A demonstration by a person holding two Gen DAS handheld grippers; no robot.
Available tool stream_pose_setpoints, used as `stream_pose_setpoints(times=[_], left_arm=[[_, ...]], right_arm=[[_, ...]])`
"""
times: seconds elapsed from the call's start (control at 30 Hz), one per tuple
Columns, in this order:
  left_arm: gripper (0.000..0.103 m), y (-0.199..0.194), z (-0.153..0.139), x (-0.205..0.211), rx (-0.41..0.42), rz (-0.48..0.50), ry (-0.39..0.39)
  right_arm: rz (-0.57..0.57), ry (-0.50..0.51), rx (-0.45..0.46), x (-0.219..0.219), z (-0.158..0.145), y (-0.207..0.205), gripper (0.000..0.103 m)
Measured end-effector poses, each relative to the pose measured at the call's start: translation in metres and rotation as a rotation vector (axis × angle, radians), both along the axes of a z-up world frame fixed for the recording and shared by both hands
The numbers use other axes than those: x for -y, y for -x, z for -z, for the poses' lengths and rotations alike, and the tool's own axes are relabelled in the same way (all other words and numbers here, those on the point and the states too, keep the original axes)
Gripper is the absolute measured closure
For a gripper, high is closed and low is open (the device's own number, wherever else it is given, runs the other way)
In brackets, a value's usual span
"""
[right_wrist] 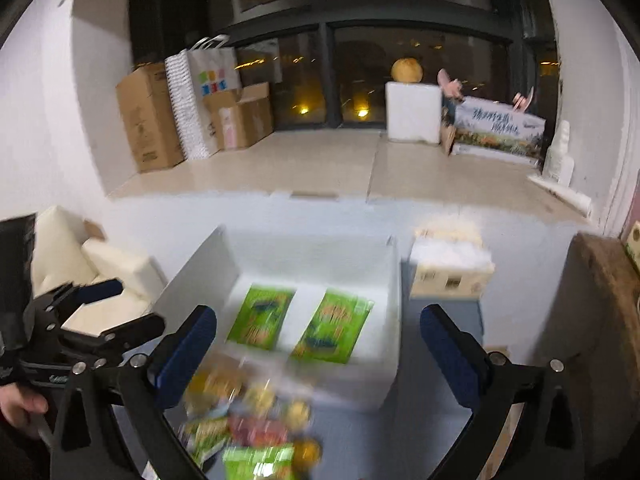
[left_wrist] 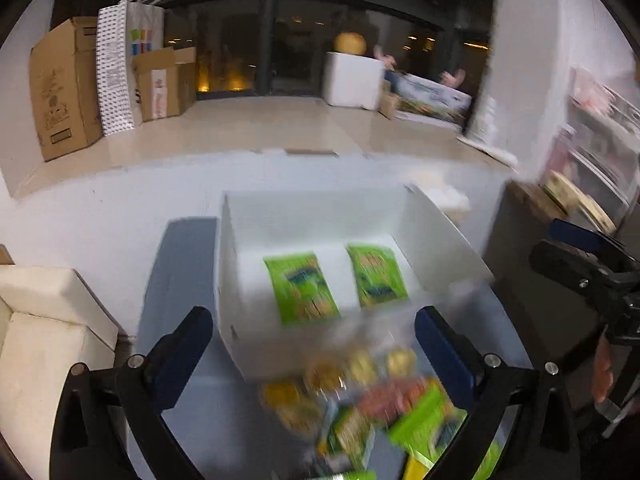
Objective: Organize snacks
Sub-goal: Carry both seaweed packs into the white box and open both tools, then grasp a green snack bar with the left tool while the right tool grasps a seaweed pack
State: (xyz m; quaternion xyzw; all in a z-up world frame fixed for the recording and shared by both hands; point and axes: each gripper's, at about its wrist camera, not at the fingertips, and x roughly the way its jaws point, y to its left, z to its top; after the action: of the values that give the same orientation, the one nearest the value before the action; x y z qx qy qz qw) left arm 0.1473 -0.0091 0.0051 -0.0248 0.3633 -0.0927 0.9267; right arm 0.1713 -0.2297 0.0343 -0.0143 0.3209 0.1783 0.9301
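A white open box [left_wrist: 312,216] [right_wrist: 384,380] stands on the pale blue tabletop with two green snack packets [left_wrist: 302,288] [right_wrist: 262,316] lying flat side by side in it. In front of the box lies a blurred heap of snacks [left_wrist: 372,396] [right_wrist: 248,420]: yellow round sweets, a red packet and green packets. My left gripper [left_wrist: 316,356] is open above the heap with nothing between its fingers. My right gripper [right_wrist: 320,352] is open too, empty, over the box's near wall. Each gripper shows at the edge of the other's view.
A cream box [left_wrist: 44,328] sits at the table's left, a tissue pack [right_wrist: 452,268] right of the white box, a wooden board [right_wrist: 600,320] at the right edge. Cardboard boxes [left_wrist: 64,88] and a white foam box [right_wrist: 414,112] stand on the floor beyond.
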Motion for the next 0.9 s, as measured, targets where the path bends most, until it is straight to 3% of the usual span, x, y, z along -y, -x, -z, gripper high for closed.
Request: stream_pose_setpoints(times=[0.17,0.3,0.4,0.5,0.73,0.77,0.83,0.9], left_arm=[[0.000,0.067,0.025,0.008,-0.031,-0.005,-0.007],[0.000,0.102,0.051,0.010,-0.089,-0.014,0.010],[0.000,0.116,0.061,0.009,-0.104,-0.020,0.020],[0.000,0.122,0.068,0.005,-0.110,-0.012,0.036],[0.000,0.125,0.089,0.001,-0.173,-0.038,0.022],[0.000,0.125,0.092,-0.001,-0.180,-0.038,0.021],[0.000,0.124,0.099,-0.001,-0.205,-0.040,0.016],[0.000,0.123,0.105,0.002,-0.220,-0.023,0.017]], right_arm=[[-0.029,0.055,-0.017,-0.003,0.038,0.070,0.000],[-0.048,0.081,-0.107,-0.010,0.086,0.106,0.000],[-0.087,0.119,-0.174,-0.021,0.113,0.113,0.000],[-0.117,0.168,-0.186,-0.031,0.129,0.110,0.000],[-0.115,0.172,-0.266,-0.029,0.159,0.079,0.001],[-0.121,0.164,-0.280,-0.029,0.161,0.077,0.003],[-0.124,0.136,-0.321,-0.025,0.168,0.073,0.027],[-0.126,0.128,-0.302,-0.022,0.163,0.076,0.029]])
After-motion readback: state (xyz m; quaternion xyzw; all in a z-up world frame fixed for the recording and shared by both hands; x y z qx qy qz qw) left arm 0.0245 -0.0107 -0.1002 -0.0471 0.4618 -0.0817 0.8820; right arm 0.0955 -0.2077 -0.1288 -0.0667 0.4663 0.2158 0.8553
